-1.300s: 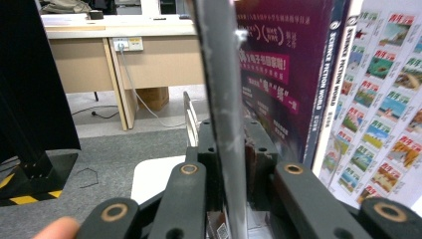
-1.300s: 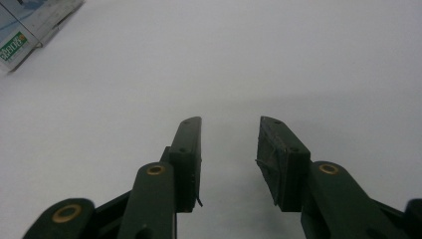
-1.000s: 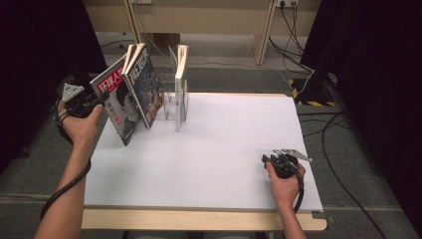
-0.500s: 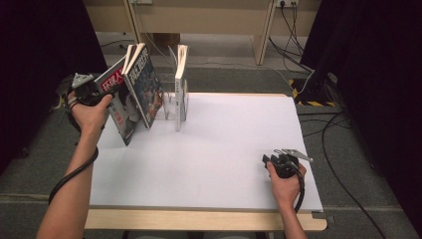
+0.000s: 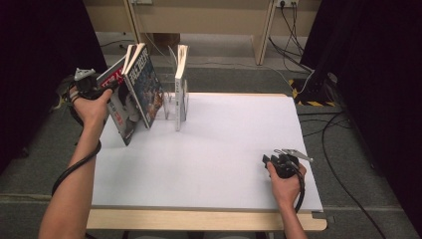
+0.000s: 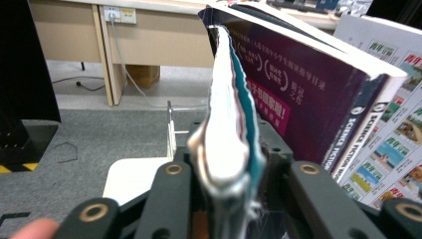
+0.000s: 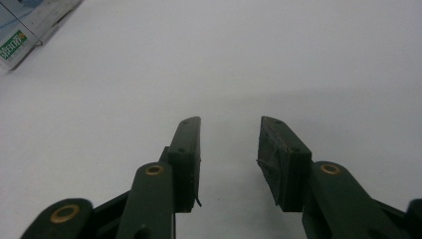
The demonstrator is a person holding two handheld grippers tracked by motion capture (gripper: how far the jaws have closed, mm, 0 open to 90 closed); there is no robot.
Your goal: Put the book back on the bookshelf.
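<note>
A thin magazine (image 5: pixel 118 107) with a red and white cover leans against a blue-covered book (image 5: pixel 146 84) at the table's far left. My left gripper (image 5: pixel 99 85) is at the magazine's upper left edge. In the left gripper view the magazine's edge (image 6: pixel 226 114) sits between the jaws of my left gripper (image 6: pixel 226 164). They have just been closing and now press on it. Beside it stand a purple book (image 6: pixel 298 84) and a white picture-covered book (image 6: pixel 393 104). My right gripper (image 5: pixel 268 160) rests on the table's front right. It is open (image 7: pixel 229 154) with nothing between its jaws.
A third book (image 5: pixel 181 84) stands upright in a clear bookstand (image 5: pixel 170 107) right of the leaning ones. The white table top (image 5: pixel 224 139) spreads between the books and the right hand. Cables and desk legs lie on the floor beyond the far edge.
The left hand has shifted a little up and away from the person, at the magazine's edge. The right hand and its gripper have stayed put.
</note>
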